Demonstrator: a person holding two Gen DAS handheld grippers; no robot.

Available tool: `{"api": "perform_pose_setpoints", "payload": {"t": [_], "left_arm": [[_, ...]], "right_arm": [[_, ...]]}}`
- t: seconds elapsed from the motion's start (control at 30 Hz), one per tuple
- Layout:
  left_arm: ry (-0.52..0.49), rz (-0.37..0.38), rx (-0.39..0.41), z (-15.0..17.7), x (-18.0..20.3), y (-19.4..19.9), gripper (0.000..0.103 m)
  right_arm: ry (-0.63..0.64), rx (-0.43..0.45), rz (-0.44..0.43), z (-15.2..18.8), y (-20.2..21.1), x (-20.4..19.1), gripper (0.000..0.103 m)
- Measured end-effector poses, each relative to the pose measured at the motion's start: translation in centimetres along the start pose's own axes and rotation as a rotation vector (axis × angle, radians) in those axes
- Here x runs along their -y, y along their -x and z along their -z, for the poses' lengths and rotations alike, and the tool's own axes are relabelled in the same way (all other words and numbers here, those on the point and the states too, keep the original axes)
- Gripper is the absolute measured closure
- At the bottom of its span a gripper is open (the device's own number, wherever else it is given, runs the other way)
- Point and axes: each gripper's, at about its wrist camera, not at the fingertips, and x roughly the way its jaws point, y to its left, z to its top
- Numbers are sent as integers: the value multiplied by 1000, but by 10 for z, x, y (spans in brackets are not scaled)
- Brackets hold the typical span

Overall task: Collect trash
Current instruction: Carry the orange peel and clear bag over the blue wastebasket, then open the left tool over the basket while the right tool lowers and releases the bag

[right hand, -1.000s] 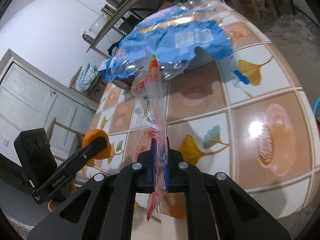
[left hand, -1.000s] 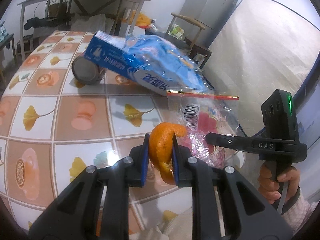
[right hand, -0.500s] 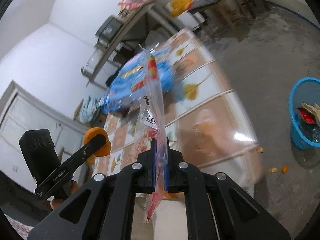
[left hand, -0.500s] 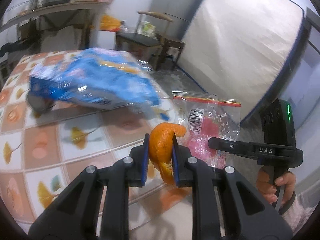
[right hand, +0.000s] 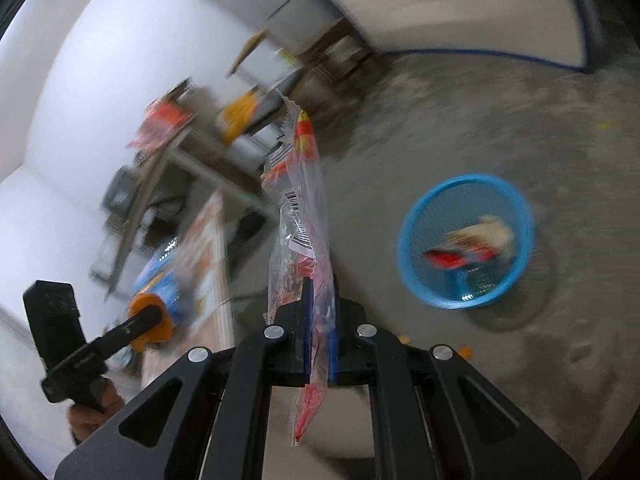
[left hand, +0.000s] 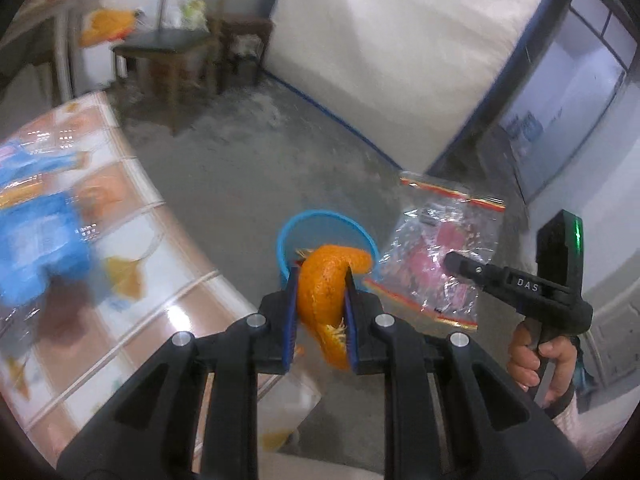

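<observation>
My left gripper (left hand: 320,300) is shut on an orange peel (left hand: 326,284), held in the air past the table's edge, with the blue mesh trash basket (left hand: 320,220) on the floor behind it. My right gripper (right hand: 319,320) is shut on a clear plastic bag (right hand: 298,216) with red print and a red-yellow zip strip. The bag (left hand: 444,256) hangs beside the peel in the left wrist view. The basket (right hand: 466,208) holds some wrappers and lies to the right of the bag. The peel (right hand: 150,322) and left gripper show at lower left.
The tiled table (left hand: 132,248) is at left, with a blue plastic package (left hand: 36,240) lying on it. A mattress (left hand: 400,40) leans on the wall. A wooden chair (left hand: 176,52) stands at the back. Small orange scraps (right hand: 464,350) lie on the concrete floor.
Both grippers swung right, away from the table and out over the floor, still holding the peel and the bag. The blue basket has come into view ahead of them.
</observation>
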Motion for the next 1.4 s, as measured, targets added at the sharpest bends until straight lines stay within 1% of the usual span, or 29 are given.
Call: {"api": "perform_pose_setpoints", "payload": {"t": [0.03,0.07,0.1,0.2,0.23,0.33,0.4,0.5,0.53,0.6,0.67,0.73,0.77,0.8,0.83,0.87,0.9,1.1,1.17,1.23,1.3,1.37,1.4], "left_arm": [[4,18,-44,-10,6,-20,85],[9,31,-71,-16,6,-31,85],[22,50,-119,-24,10,-52,85],[65,77,-224,-37,15,-97,85],[88,86,-272,-41,17,-118,85],[149,88,-381,-48,21,-171,85],[205,66,-452,-49,20,-211,84],[239,27,-522,-44,18,-251,84],[267,16,-548,-43,15,-267,84],[307,1,-576,-46,8,-291,84],[325,-23,-602,-45,-1,-311,83],[356,-34,-627,-43,-8,-327,80],[377,-29,-640,-41,-11,-333,73],[389,-26,-648,-40,-12,-337,66],[403,-32,-653,-38,-15,-341,63],[410,-37,-652,-38,-17,-341,57],[412,-38,-649,-38,-19,-339,56],[356,-38,-609,-48,-17,-318,54],[332,-35,-574,-57,-14,-298,54],[306,-16,-530,-67,-10,-273,53],[273,8,-484,-77,-6,-244,49],[228,35,-422,-85,-3,-201,47],[210,45,-391,-87,-2,-181,44]], "right_arm": [[-17,11,19,-2,3,12,96],[-38,24,47,-5,5,26,96],[-51,29,64,-6,5,35,96],[-106,34,105,-10,1,65,96],[-116,32,114,-11,-2,69,96],[-149,19,140,-12,-15,88,96],[-164,12,156,-12,-21,99,96],[-189,6,168,-16,-25,117,96],[-194,4,171,-16,-26,120,96],[-207,-1,177,-17,-30,127,96],[-215,-4,182,-19,-34,135,96],[-221,-7,188,-20,-37,138,96],[-226,-10,189,-20,-40,140,96],[-228,-12,190,-20,-41,141,96],[-231,-14,191,-20,-43,142,96],[-233,-17,192,-20,-46,143,96],[-234,-20,193,-20,-47,143,96],[-214,-34,197,-24,-59,138,96],[-190,-42,209,-27,-67,135,96],[-152,-47,233,-32,-76,131,96],[-69,-55,286,-38,-91,122,96],[11,-60,323,-42,-105,112,96],[92,-63,355,-43,-118,103,96]]}}
